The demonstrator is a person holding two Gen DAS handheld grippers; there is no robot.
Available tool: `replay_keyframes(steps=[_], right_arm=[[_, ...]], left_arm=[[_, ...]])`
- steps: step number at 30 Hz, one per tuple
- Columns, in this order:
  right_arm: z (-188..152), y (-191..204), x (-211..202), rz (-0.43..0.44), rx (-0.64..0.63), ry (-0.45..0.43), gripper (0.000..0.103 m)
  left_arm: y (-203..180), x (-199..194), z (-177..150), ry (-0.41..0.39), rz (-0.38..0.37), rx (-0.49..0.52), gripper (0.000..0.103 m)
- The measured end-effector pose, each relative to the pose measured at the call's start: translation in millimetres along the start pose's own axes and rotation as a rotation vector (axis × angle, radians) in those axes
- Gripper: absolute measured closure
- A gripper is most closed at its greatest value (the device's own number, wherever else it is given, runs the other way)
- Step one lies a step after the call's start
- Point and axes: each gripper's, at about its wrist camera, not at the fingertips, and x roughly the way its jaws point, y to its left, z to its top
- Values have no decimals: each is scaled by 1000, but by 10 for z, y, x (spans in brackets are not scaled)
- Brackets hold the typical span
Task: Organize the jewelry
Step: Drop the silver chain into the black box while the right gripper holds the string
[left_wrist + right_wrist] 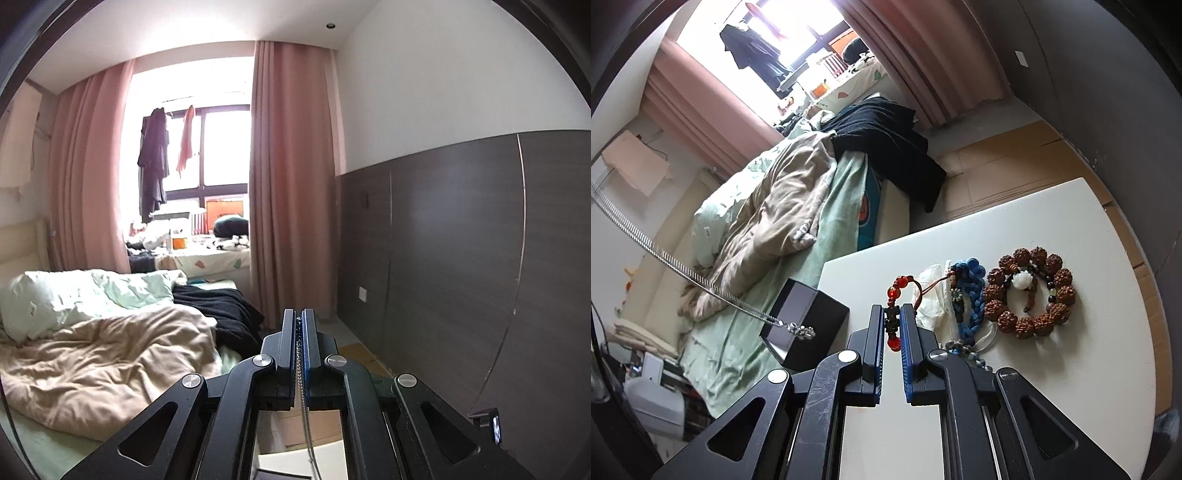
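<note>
Left hand-held gripper (299, 319) pinching chain (302, 384), probably silver.

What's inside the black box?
The black box looks open, showing a dark lining and no jewelry that I can see. A silver chain's pendant dangles in front, covering part of the inside.

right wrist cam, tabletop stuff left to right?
black box → red bead bracelet clamped in the right gripper → blue braided cord → brown seed-bead bracelet

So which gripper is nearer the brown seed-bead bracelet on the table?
Right. The right gripper sits just left of the brown seed-bead bracelet, shut on a red-bead string; the left gripper is raised, holding a silver chain.
</note>
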Motion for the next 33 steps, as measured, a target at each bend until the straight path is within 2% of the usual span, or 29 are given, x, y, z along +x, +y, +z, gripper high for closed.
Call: replay_keyframes(steps=[9,17,22,28,33], right_arm=[[-18,78,54,-6,-11,12,93],[-24,89,73,-5,-23,15,93],[-40,113,107,-7,-28,20,93],[-71,156,117,-3,-31,17,93],[-84,212,147,9,-41,12,93]], left_arm=[[103,105,36,-5,10,-12,101],[185,268,-231,50,6,-74,101],[267,398,-584,98,15,-163,101],[359,676,-1252,241,41,-277,101],[480,818,-1638,315,31,-375,101]])
